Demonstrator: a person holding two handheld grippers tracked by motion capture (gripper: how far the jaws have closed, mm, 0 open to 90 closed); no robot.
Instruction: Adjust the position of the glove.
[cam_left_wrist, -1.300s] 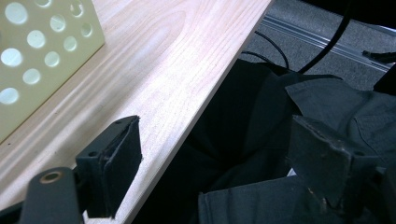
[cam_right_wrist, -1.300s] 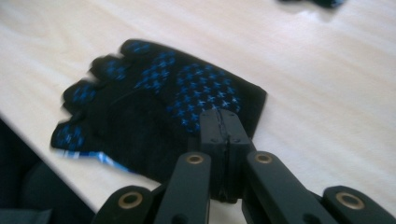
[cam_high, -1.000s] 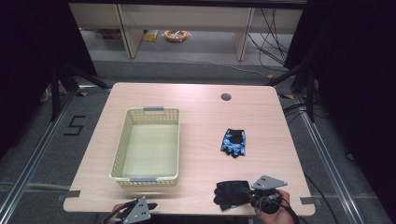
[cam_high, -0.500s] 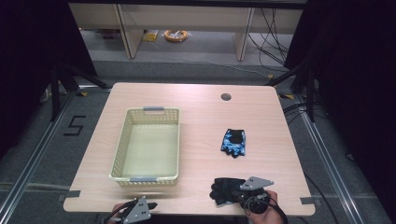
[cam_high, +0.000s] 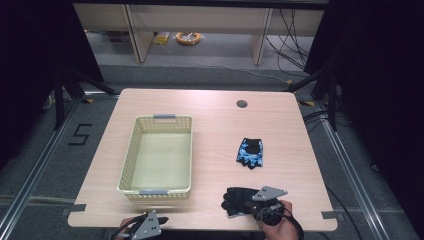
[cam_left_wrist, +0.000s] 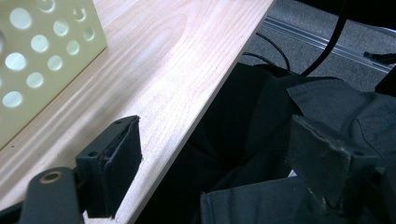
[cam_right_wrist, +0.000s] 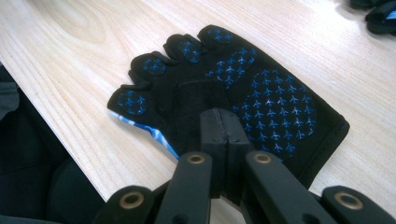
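Glove (cam_right_wrist: 233, 88) at bench (cam_high: 210, 120) front edge, right hand-held gripper (cam_right_wrist: 223, 128) clamped on thin palm fabric; pinch may slip. Left hand-held gripper (cam_left_wrist: 219, 158) apart, idle off front edge.

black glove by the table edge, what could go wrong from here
The right gripper pinches only a small fold of the black glove, so it may slip free on lifting. The glove lies near the table front edge and could fall off. The basket is a long carry to the left.
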